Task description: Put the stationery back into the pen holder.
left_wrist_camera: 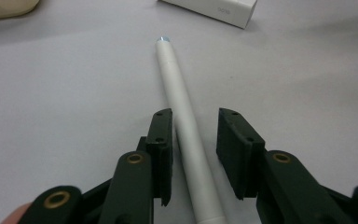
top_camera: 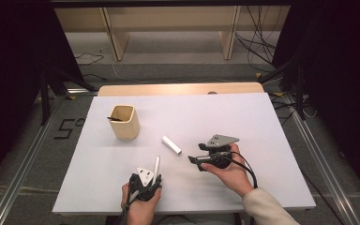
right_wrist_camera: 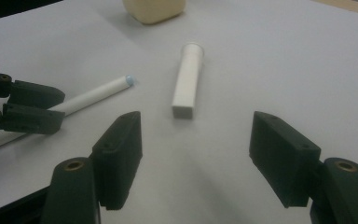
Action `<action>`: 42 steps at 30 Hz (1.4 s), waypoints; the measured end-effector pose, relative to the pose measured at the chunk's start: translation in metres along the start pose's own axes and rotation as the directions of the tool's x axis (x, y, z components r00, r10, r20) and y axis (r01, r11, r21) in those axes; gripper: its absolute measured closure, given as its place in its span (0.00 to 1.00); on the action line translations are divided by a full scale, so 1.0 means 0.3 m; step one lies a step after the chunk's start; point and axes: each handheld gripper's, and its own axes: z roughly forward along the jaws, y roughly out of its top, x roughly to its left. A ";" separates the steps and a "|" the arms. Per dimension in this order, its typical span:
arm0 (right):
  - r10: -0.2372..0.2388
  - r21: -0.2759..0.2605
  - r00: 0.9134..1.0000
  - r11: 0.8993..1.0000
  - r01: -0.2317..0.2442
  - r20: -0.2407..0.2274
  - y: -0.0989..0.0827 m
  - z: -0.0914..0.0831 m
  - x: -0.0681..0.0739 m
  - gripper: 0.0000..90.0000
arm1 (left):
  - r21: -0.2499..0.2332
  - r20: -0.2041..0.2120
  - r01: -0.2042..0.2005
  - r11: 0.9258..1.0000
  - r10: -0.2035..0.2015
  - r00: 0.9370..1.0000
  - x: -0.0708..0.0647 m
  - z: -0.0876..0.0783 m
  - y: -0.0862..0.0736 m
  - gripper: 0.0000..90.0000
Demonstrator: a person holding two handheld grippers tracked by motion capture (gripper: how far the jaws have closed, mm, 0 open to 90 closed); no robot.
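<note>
The slim white cylindrical plastic pen (left_wrist_camera: 182, 121) lies flat near the front edge of the white bench (top_camera: 262, 122), between the jaws of the left gripper (left_wrist_camera: 195, 135); one pad is close against it, the other still apart. Likely light, stiff and smooth: it may roll, so grasp mid-barrel. The right gripper (right_wrist_camera: 196, 154) stands wide, empty.

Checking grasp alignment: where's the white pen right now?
In the high view, the white pen lies near the table's front edge, between the left claw jaws, left of the white cap.
</note>
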 end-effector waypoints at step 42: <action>0.001 -0.002 1.000 1.000 -0.001 -0.006 0.001 -0.003 0.004 0.39 | -0.016 -0.024 -0.014 1.000 0.014 1.000 -0.007 0.000 -0.008 0.87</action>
